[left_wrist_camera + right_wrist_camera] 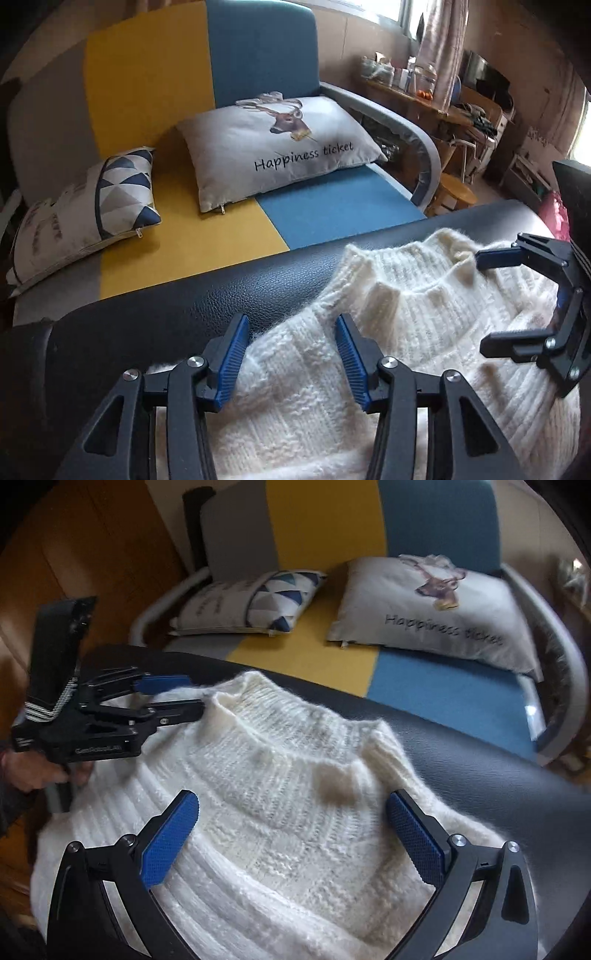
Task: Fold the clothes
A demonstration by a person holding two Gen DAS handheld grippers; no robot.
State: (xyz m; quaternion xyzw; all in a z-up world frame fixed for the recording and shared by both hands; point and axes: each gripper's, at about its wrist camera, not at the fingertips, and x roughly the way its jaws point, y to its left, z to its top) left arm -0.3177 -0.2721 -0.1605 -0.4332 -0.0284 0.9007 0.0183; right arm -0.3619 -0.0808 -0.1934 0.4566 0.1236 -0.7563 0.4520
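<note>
A: Looks woolly, that white sweater (417,332)?

B: Fuzzy, chunky knit. Ribbed rows near the bottom of the frame, a flatter basket-like panel across the middle, a thick ribbed collar standing up toward the top. Cream-white throughout, with fine fibres fraying out along every edge. Spread over a black padded surface (192,295) with a pebbled, leather-like grain, filling the lower right of the left wrist view and the centre of the right wrist view.

A: And the left gripper (291,332)?

B: Released. Black angular arms with bright screw heads, ribbed blue pads standing apart at bottom centre, knit lying between them, not pinched. Seen from the right wrist view at left centre, held in a hand (37,771), tips near the collar's left end.

A: Right gripper (291,816)?

B: Also spread wide. Dimpled blue pads either side of the sweater's middle, fabric underneath, nothing clamped. In the left wrist view at the right edge, jaws apart by the collar's far end.

A: Behind all that?

B: A sofa (258,55) in flat grey, yellow and blue fabric blocks with a curved grey armrest. Two soft cushions on the seat: a triangle-patterned cushion (110,199) at left, a pale deer cushion (280,147) printed "Happiness ticket" at centre. A cluttered wooden table (424,99) at upper right.
</note>
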